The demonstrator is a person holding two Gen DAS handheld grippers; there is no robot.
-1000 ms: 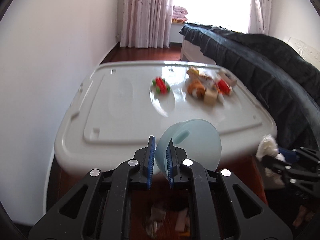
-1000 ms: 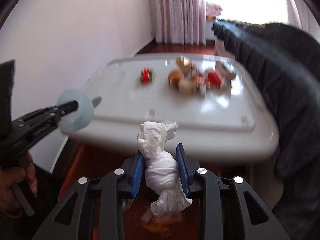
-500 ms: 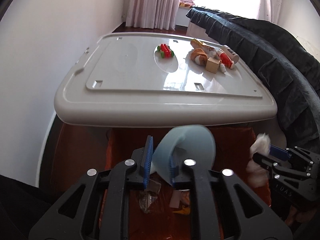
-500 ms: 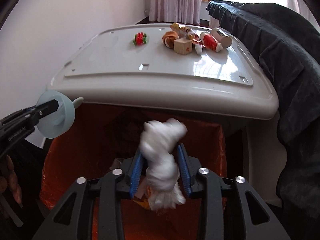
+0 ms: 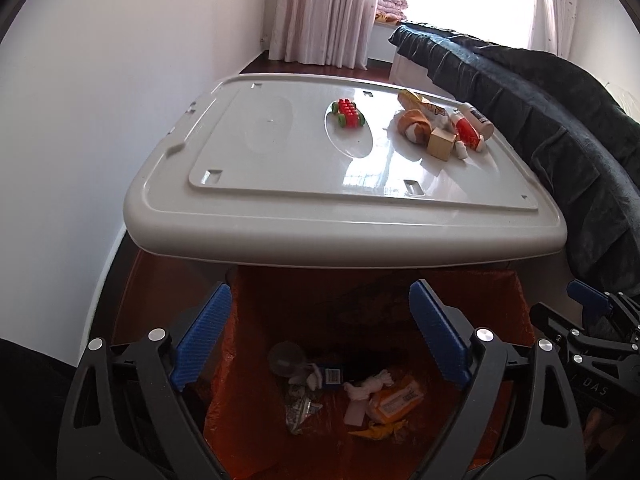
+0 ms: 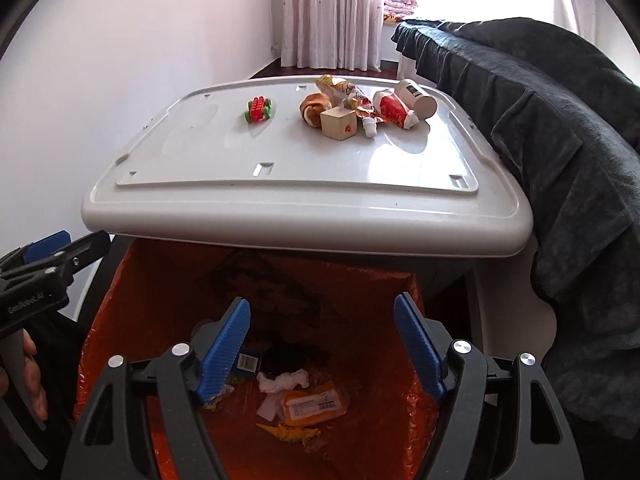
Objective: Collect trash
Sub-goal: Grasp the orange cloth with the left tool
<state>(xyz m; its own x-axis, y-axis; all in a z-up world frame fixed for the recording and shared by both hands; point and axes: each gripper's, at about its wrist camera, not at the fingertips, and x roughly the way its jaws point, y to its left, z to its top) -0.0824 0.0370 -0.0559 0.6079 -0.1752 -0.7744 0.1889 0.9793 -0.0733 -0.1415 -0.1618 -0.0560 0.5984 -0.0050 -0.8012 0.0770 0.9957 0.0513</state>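
My left gripper [image 5: 320,289] hangs over a bin lined with an orange bag [image 5: 500,304], its jaws opening with nothing between them. My right gripper [image 6: 322,301] hovers over the same bag [image 6: 160,280], its jaws also opening and empty. At the bottom of the bin lie a white crumpled tissue [image 6: 282,380], an orange packet [image 6: 314,402], a yellow wrapper and a pale round cup [image 5: 286,358]. More litter sits on the grey table [image 6: 280,184] behind the bin: snack wrappers [image 6: 340,88], a red-and-white carton [image 6: 394,110] and a paper cup [image 6: 416,96].
A red toy car [image 6: 259,110], a bread roll [image 6: 314,108] and a wooden block [image 6: 338,122] also lie on the table. A dark blanket [image 6: 560,140] drapes over the bed at the right. White wall runs along the left. A hand [image 6: 28,380] holds the left gripper's handle.
Both grippers went from shut to open. The pale blue cup left the left jaws and the white tissue wad left the right jaws; both now lie in the bin.
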